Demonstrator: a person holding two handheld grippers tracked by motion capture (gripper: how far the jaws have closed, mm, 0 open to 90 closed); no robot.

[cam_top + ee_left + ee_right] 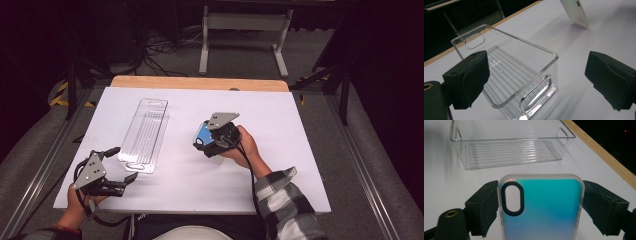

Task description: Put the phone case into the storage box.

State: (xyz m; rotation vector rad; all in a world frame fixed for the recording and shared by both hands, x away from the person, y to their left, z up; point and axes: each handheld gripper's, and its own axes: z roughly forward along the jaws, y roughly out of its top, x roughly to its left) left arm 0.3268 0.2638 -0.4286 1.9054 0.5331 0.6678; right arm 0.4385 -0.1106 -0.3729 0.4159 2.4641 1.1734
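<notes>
A clear plastic bin (144, 134) lay lengthwise on the white tabletop (280, 165), left of centre, with nothing inside it; its ribbed floor and cut-out end handles appeared in both gripper views. The right claw (540, 202) gripped a blue phone case (541, 207) by its two long edges, one pad pressed against each side, the camera cut-out at upper left. In the high view the case (202, 134) was just right of the bin. The left claw (536, 80) stood wide, holding nothing, at the bin's near end.
</notes>
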